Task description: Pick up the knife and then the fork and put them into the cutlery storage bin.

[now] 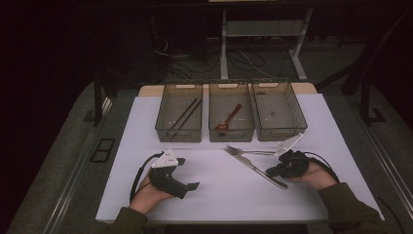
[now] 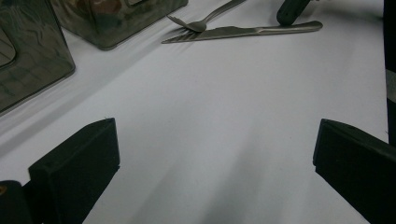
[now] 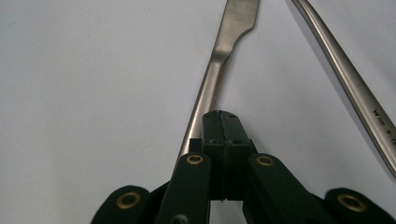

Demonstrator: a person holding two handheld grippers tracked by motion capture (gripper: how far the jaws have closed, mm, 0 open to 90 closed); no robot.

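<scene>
A steel knife (image 1: 258,170) lies slantwise on the white mat (image 1: 214,195), and a fork (image 1: 243,151) lies just behind it with their ends crossing. My right gripper (image 1: 271,171) rests over the knife's handle end. In the right gripper view its jaws are shut, pads pressed together (image 3: 222,114). The knife (image 3: 219,60) runs out from under their left side, not from between them, and the fork's handle (image 3: 345,74) passes at the right. My left gripper (image 1: 190,174) sits at the mat's front left. Its jaws stand wide open (image 2: 217,135) over bare mat, far from the knife (image 2: 243,31) and the fork (image 2: 201,23).
Three clear bins line the mat's far edge: the left one (image 1: 160,119) holds black chopsticks (image 1: 185,113), the middle one (image 1: 212,119) a reddish spoon (image 1: 230,117), and the right one (image 1: 297,114) looks bare. Table legs and cables stand behind in the dark.
</scene>
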